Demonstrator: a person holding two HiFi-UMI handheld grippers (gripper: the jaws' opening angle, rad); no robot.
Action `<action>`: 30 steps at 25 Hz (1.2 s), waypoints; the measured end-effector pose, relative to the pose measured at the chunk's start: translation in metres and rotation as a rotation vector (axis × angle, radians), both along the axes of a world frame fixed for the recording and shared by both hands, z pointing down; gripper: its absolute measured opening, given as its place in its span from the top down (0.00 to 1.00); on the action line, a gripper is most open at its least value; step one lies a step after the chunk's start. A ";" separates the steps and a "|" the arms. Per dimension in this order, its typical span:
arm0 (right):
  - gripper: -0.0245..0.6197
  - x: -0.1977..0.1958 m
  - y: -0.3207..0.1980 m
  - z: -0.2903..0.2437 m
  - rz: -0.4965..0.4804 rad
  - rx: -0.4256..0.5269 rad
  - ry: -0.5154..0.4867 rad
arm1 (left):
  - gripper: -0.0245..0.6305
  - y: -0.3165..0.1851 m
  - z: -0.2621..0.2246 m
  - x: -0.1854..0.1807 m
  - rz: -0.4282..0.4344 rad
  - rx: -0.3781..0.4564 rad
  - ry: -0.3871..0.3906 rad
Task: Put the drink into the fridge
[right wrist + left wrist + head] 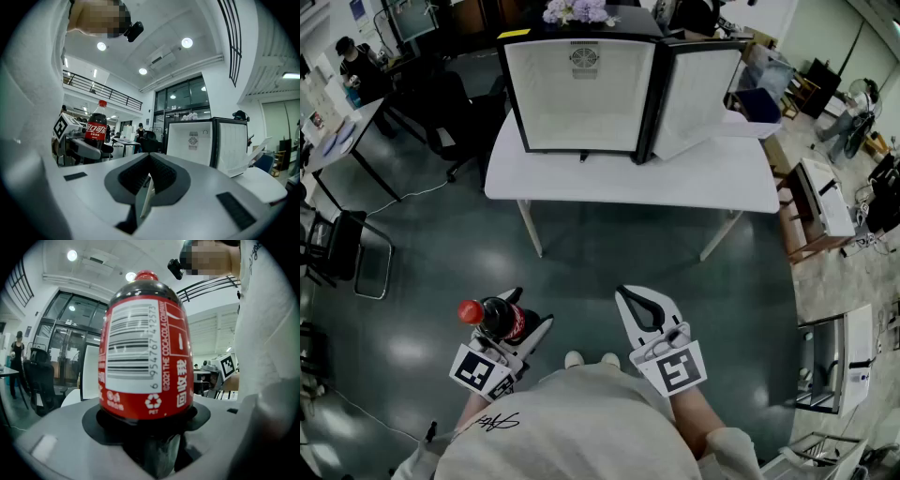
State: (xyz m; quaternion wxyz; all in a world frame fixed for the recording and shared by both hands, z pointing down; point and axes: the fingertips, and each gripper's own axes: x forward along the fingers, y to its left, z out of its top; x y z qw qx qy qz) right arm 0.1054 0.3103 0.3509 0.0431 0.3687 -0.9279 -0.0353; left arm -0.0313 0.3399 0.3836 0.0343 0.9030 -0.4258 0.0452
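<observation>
The drink is a dark cola bottle (497,319) with a red cap and red label, and it stands upright in my left gripper (525,314) at the lower left of the head view. That gripper's jaws are shut on the lower body of the bottle (145,357), which fills the left gripper view. My right gripper (630,294) is held beside it with its jaws shut and nothing in them. The small black fridge (581,94) stands on a white table (628,178) ahead, with its door (698,94) swung open to the right and its white inside bare. In the right gripper view the bottle (96,129) shows at left and the fridge (192,140) straight ahead.
Dark floor lies between me and the table. A black chair (337,248) and a desk (337,136) with a seated person stand at left. Wooden benches and white equipment (825,197) line the right side. A bunch of flowers (577,11) sits on top of the fridge.
</observation>
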 end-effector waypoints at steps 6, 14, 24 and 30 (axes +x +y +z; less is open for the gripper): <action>0.95 -0.005 -0.003 -0.004 -0.009 -0.006 -0.029 | 0.50 0.000 -0.001 -0.005 -0.003 0.006 -0.008; 0.95 -0.014 0.001 -0.010 -0.015 0.011 -0.040 | 0.50 0.001 -0.005 -0.014 -0.012 0.014 0.001; 0.94 -0.026 0.001 -0.014 0.022 0.060 -0.077 | 0.50 0.001 0.000 -0.028 0.016 0.008 0.023; 0.94 -0.038 0.003 -0.004 0.027 0.053 -0.084 | 0.50 -0.003 0.009 -0.043 0.023 0.000 0.027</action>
